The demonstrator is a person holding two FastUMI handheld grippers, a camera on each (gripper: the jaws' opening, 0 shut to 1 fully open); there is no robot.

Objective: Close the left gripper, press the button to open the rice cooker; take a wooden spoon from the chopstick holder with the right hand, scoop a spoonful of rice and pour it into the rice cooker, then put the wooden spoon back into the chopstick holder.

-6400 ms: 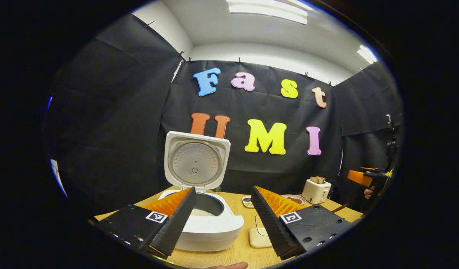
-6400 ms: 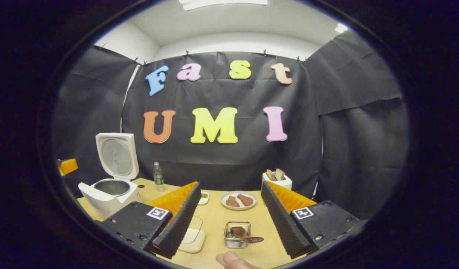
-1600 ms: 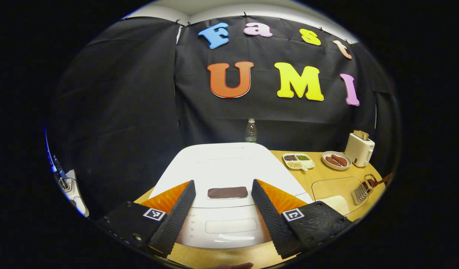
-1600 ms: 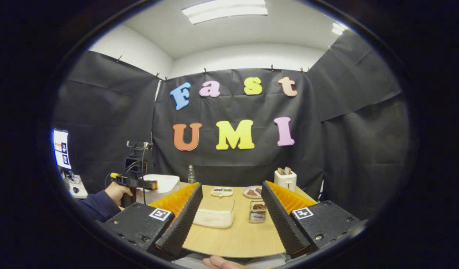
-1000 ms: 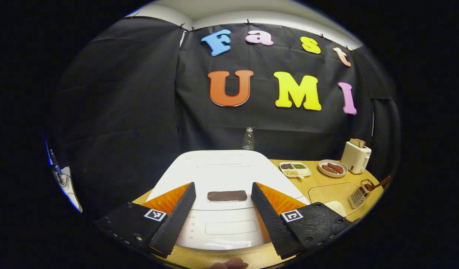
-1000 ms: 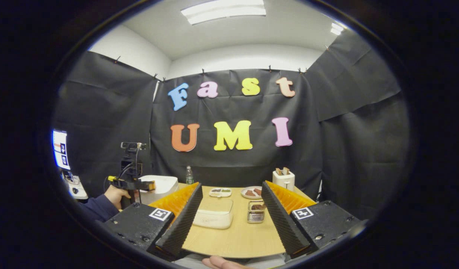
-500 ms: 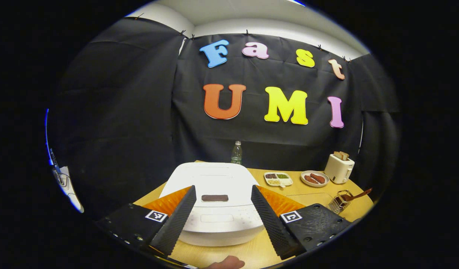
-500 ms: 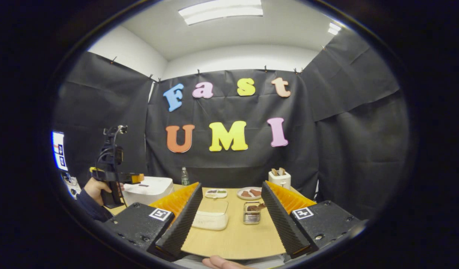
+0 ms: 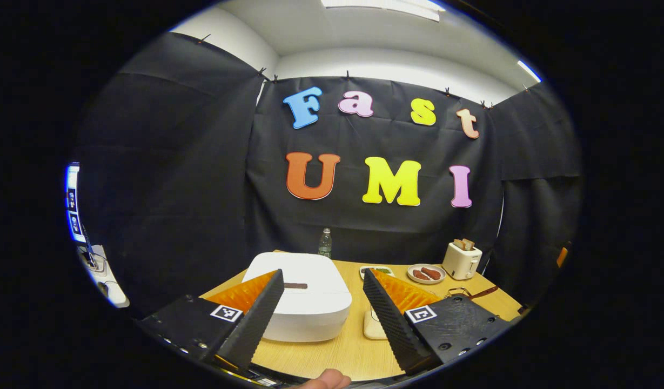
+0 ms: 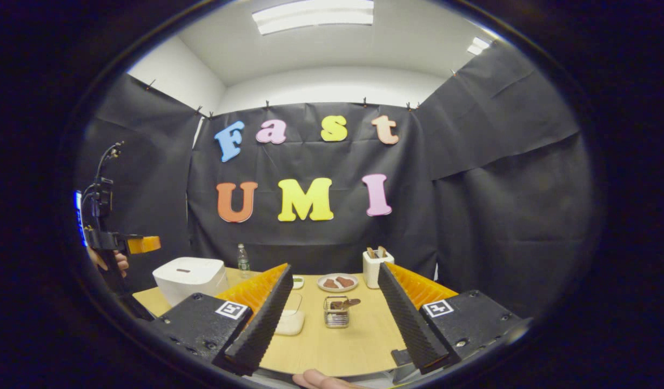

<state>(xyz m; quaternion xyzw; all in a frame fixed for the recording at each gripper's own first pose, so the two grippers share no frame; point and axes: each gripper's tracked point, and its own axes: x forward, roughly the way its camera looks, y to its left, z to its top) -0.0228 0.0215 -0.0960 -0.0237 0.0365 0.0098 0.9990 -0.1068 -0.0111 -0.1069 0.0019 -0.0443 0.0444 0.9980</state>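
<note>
The left tongs [image 9: 322, 302] are wide open and hold nothing. They hang in the air near the rice cooker [image 9: 302, 294], whose lid is shut. The right tongs [image 10: 333, 305] gape too, empty. At their 12 o'clock stands the chopstick holder [image 10: 336, 316] with the wooden spoon [image 10: 347, 303] in it, likely so it is easy to grab. A clear rice box [image 10: 291, 320] sits at 10 o'clock on the counter [image 10: 342, 348]. A toaster [image 10: 372, 267] and plate [image 10: 337, 282] wait farther back, not in the way.

Tool [image 9: 322, 310]: ridged fingers, square b/w markers
</note>
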